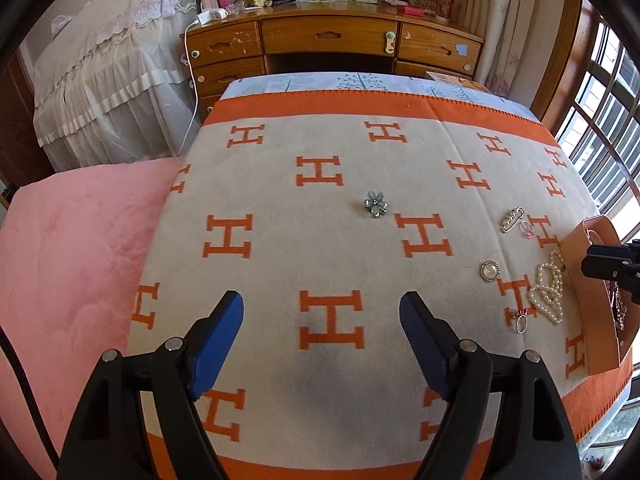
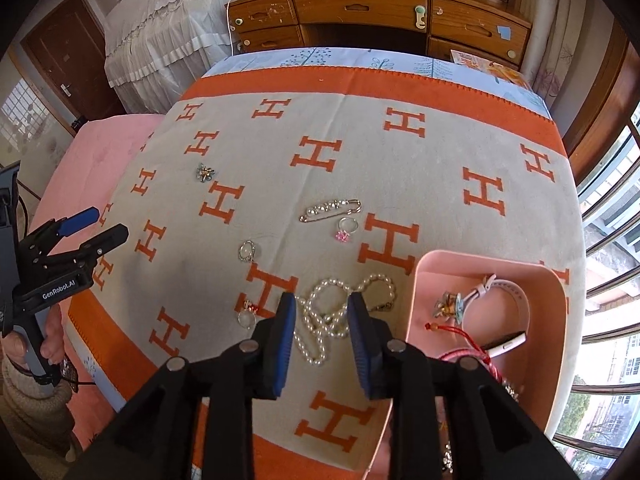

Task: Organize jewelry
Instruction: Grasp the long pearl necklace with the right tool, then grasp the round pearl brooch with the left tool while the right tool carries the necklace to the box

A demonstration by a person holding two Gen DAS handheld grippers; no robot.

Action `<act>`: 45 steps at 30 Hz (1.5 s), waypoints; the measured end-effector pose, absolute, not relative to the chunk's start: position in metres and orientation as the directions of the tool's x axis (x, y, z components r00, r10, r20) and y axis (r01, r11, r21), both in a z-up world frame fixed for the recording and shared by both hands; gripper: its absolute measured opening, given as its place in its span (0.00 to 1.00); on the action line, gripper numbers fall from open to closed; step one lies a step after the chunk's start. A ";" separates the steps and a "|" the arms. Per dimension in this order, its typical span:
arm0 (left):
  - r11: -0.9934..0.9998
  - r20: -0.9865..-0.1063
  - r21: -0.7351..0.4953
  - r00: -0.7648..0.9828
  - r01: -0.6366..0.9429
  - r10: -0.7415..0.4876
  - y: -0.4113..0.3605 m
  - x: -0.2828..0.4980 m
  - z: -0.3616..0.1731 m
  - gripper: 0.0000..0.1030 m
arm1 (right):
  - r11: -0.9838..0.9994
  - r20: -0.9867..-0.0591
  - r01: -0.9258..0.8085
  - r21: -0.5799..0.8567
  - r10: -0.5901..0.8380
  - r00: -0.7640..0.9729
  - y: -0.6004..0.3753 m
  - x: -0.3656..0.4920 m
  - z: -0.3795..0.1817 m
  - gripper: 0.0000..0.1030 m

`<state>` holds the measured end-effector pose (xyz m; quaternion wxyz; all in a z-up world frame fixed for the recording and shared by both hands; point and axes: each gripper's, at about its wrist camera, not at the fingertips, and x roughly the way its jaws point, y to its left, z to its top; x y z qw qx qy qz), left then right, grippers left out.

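Jewelry lies on a grey and orange H-pattern blanket (image 2: pixel 400 152). A pearl necklace (image 2: pixel 320 320) lies between the fingers of my open right gripper (image 2: pixel 323 308), just above it. A pink tray (image 2: pixel 558 320) at the right holds a watch (image 2: pixel 504 300), a red cord (image 2: pixel 460 334) and a small brooch. A pearl safety pin (image 2: pixel 330 210), a pink-stone ring (image 2: pixel 345 230), a round pearl brooch (image 2: pixel 247 251), a red-stone ring (image 2: pixel 247 314) and a blue flower brooch (image 1: pixel 376 204) lie loose. My left gripper (image 1: pixel 322 308) is open and empty over the blanket's near part.
A wooden dresser (image 1: pixel 332 40) with clutter stands behind the table. A pink cushion (image 1: pixel 72 248) lies at the left. A lace-covered piece of furniture (image 1: pixel 104 64) stands at the back left. Windows (image 1: pixel 600 120) run along the right.
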<state>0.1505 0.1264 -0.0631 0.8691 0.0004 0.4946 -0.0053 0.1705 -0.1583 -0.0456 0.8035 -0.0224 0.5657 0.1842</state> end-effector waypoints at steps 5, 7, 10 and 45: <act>0.998 -0.878 -0.011 0.477 0.061 -0.039 0.115 0.159 -0.073 0.77 | 0.905 -0.939 -0.381 0.188 0.279 0.201 -0.145 0.188 -0.058 0.26; 0.997 -0.884 -0.017 0.465 0.079 -0.052 0.110 0.161 -0.075 0.77 | 0.891 -0.952 -0.424 0.161 0.253 0.170 -0.137 0.189 -0.065 0.26; 0.994 -0.888 -0.029 0.454 0.102 -0.072 0.104 0.162 -0.077 0.77 | 0.867 -0.967 -0.481 0.126 0.216 0.135 -0.129 0.185 -0.076 0.26; 0.829 -0.901 0.000 0.360 0.559 -0.243 0.001 0.194 -0.099 0.76 | 0.814 -0.934 -0.573 0.096 0.273 0.230 -0.135 0.143 -0.061 0.05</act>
